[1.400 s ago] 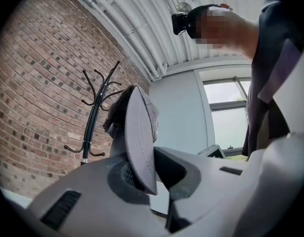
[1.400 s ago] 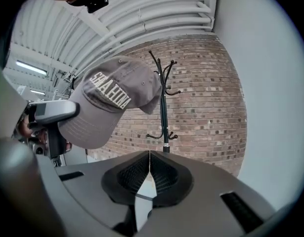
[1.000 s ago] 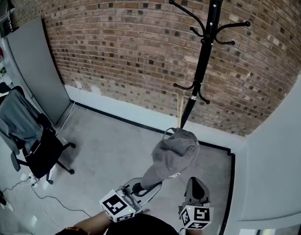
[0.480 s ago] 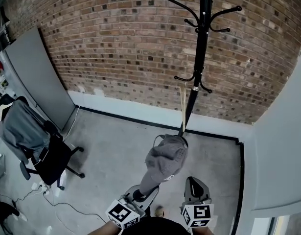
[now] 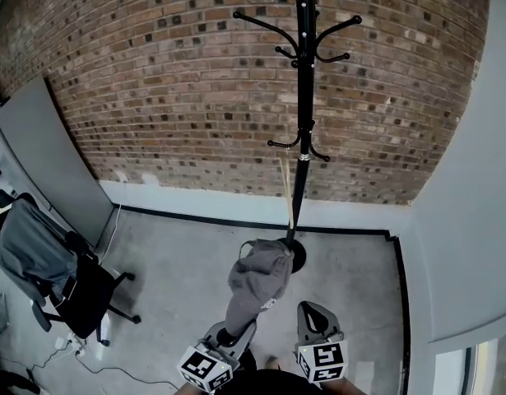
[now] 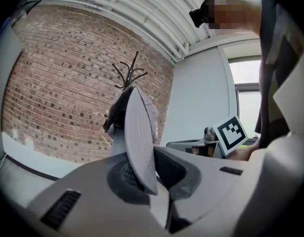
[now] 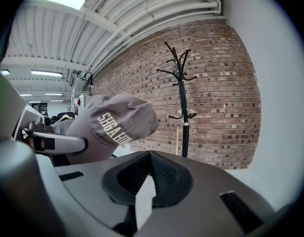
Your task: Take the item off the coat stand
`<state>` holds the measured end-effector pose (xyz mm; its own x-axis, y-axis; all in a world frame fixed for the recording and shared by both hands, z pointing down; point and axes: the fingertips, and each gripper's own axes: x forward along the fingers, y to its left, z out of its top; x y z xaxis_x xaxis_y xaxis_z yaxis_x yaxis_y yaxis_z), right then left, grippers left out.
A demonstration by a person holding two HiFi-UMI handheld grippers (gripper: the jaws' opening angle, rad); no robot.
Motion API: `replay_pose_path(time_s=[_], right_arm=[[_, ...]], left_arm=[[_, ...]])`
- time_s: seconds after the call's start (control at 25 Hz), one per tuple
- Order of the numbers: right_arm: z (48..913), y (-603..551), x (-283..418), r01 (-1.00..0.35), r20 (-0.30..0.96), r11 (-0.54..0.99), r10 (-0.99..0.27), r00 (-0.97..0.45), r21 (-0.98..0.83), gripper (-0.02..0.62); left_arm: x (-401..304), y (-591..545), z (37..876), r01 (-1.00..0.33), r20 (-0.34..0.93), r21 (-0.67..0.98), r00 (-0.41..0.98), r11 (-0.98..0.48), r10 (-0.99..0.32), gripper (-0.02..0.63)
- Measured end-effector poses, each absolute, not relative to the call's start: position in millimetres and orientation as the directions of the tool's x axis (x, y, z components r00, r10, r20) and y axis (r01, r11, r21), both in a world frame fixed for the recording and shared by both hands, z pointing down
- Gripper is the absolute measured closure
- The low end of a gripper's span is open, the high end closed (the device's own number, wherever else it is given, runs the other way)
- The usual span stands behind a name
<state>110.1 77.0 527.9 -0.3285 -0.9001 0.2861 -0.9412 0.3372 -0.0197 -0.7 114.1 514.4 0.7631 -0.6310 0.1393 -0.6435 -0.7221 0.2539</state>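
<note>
A grey baseball cap [image 5: 257, 278] hangs free in the air, clear of the black coat stand [image 5: 301, 138] that rises against the brick wall. My left gripper [image 5: 229, 331] is shut on the cap's brim [image 6: 141, 147], which stands edge-on between its jaws. In the right gripper view the cap [image 7: 112, 125] shows white lettering on its side, left of the stand [image 7: 182, 107]. My right gripper [image 5: 313, 322] sits low beside the left one, jaws together with nothing in them. The stand's hooks carry nothing.
A black office chair [image 5: 67, 278] draped with a grey garment stands at the left, cables on the floor near it. A grey panel [image 5: 55, 151] leans on the brick wall. A grey wall [image 5: 475, 220] closes the right side. A thin pale stick [image 5: 286, 192] leans by the stand.
The cap and my left gripper have drawn back from the stand and lower in the head view. The view has tilted, so the stand appears further left and more upright.
</note>
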Motion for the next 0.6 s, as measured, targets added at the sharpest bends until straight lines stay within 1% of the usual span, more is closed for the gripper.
replay_pose_path(time_s=[0.4, 0.6], right_arm=[[532, 87, 116, -0.937, 0.293, 0.349, -0.894, -0.339, -0.020, 0.581], [532, 94, 118, -0.937, 0.295, 0.350, -0.893, -0.341, -0.023, 0.581]], left_arm=[[2, 116, 518, -0.676, 0.167, 0.260, 0.734, -0.689, -0.658, 0.554], [3, 121, 523, -0.678, 0.143, 0.262, 0.731, -0.687, -0.667, 0.554]])
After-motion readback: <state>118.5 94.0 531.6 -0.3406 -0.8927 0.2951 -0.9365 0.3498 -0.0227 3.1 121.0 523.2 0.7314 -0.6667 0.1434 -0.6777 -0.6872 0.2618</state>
